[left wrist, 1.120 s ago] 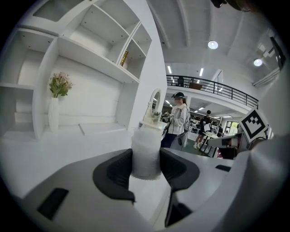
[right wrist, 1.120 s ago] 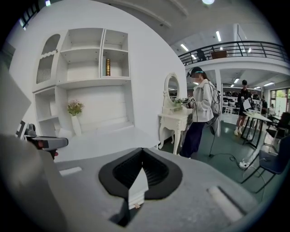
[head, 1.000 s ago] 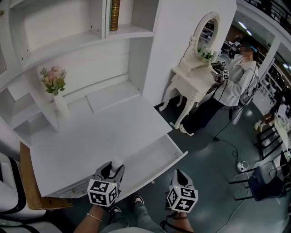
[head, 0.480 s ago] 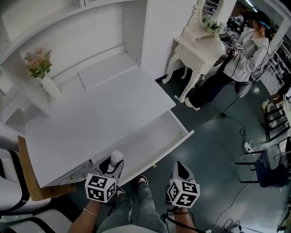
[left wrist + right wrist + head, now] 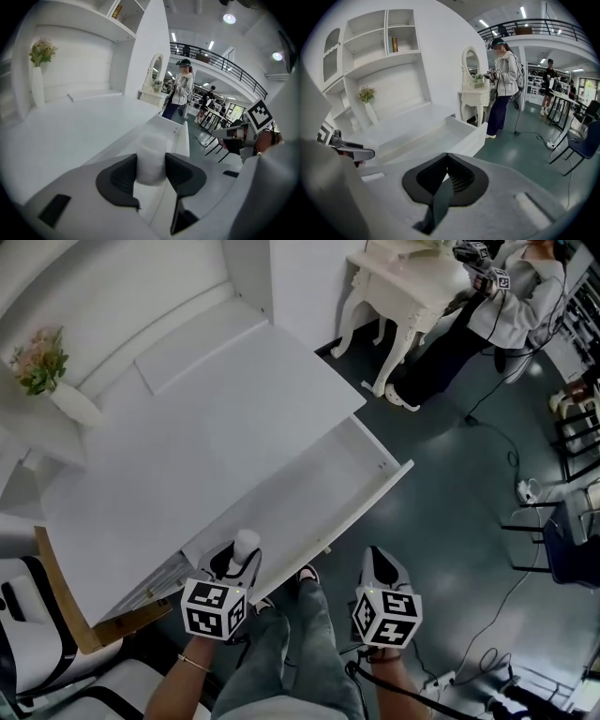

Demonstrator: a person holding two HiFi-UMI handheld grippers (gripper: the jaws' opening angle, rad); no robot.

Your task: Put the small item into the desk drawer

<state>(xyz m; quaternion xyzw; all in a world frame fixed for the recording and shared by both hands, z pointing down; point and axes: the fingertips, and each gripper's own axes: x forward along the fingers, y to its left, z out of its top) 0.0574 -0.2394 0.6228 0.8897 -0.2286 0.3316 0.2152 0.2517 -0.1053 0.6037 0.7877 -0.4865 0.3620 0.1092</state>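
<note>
A small white cylinder [image 5: 246, 542] stands between the jaws of my left gripper [image 5: 236, 561], which is shut on it. In the left gripper view the white cylinder [image 5: 150, 157] fills the gap between the two dark pads [image 5: 123, 174], just over the near end of the open desk drawer [image 5: 183, 136]. The drawer [image 5: 382, 491] is pulled out from under the white desk top [image 5: 187, 437], and its inside looks bare. My right gripper [image 5: 382, 570] hangs over the floor to the right of the drawer, beside the person's leg. The right gripper [image 5: 446, 172] is shut with nothing in it.
A vase of flowers [image 5: 52, 381] stands at the desk's back left. A white dressing table [image 5: 403, 282] and a standing person [image 5: 511, 296] are at the far right. Chairs [image 5: 572, 549] and cables [image 5: 511, 587] lie on the dark floor. A wooden panel [image 5: 66, 610] flanks the desk's left.
Both grippers have sunk lower, the left one still holding the white cylinder and now nearer the drawer's near end. The head view has tilted further down.
</note>
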